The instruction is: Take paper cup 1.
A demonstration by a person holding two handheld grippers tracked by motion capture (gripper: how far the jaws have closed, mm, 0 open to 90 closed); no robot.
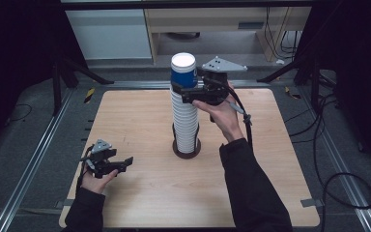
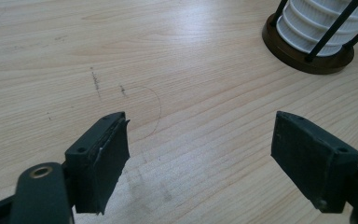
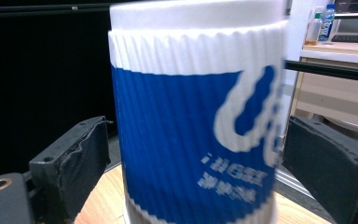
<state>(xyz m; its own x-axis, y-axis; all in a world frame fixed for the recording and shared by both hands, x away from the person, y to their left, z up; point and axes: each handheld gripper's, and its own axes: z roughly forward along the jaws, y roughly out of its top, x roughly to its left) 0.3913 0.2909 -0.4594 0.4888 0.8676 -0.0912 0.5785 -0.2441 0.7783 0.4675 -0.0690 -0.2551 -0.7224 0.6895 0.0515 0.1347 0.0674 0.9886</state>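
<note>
At the middle of the table [image 1: 140, 193], the blue cup [image 1: 183, 72] sits on top of the tall stack of white cups [image 1: 185, 123] in its dark holder [image 1: 187, 151] — your right gripper [image 1: 186, 92] has its jaws on both sides of this cup, but whether the pads press it you cannot tell. Your left gripper [image 1: 125, 163] rests low near the table's front left, well apart from the stack — its jaws stand wide with nothing between them.
</note>
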